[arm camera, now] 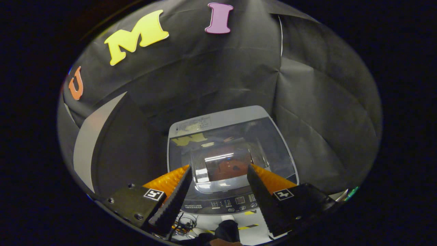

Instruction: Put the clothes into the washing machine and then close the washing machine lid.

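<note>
- The gripper (218, 171) has its two fingers spread well apart, with nothing held between them.
- Just ahead of the fingers and framed in the gap between them stands the washing machine (225, 150), a top-loading unit with a pale grey body.
- Its lid (235, 143) lies flat and closed; the lid is a dark, glossy transparent panel with a light grey rim, and it throws back reflections of the booth.
- Through the raised window in the middle of the lid, directly between the fingertips, a reddish-orange mass (228, 165) shows inside the drum; it may be the clothes, but through the glare I cannot tell for sure.
- The control panel (232, 201) runs along the machine's near edge, between the fingers and closer to the gripper than the lid window; its small buttons and display are too small to make out.
- Below the panel, nearest the gripper, lies a light floor (249, 227) with a tangle of cables (184, 225) near the left finger and a dark object (227, 230) between the finger bases.
- Beyond the machine hangs black cloth (211, 82), the booth wall.
</note>
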Demonstrator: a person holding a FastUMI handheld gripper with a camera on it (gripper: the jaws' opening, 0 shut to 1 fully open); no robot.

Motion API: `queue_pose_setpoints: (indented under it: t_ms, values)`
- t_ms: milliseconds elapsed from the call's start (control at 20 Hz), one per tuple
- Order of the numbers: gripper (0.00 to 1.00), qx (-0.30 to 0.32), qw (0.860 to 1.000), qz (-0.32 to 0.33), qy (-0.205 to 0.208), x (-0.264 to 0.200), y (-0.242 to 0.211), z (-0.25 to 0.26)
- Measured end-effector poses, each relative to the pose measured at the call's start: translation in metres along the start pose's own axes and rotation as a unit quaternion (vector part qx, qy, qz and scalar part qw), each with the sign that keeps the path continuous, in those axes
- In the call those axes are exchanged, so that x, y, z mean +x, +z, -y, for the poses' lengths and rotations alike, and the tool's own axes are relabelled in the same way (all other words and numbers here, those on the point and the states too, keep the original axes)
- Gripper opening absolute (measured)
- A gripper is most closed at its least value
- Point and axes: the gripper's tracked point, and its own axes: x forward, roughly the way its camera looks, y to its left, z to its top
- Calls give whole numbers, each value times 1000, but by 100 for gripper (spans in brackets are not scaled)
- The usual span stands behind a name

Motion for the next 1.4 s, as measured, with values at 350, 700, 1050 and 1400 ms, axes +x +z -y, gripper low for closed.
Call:
queue_pose_setpoints:
  t_ms: [350,700,1050,1400]
  values:
    - [100,-62,994,86,-20,-42,9,-34]
    - [100,-76,985,154,-5,-97,10,-72]
    - [100,-40,965,258,8,-174,15,-94]
    - [100,-33,957,290,-3,-232,-33,-104]
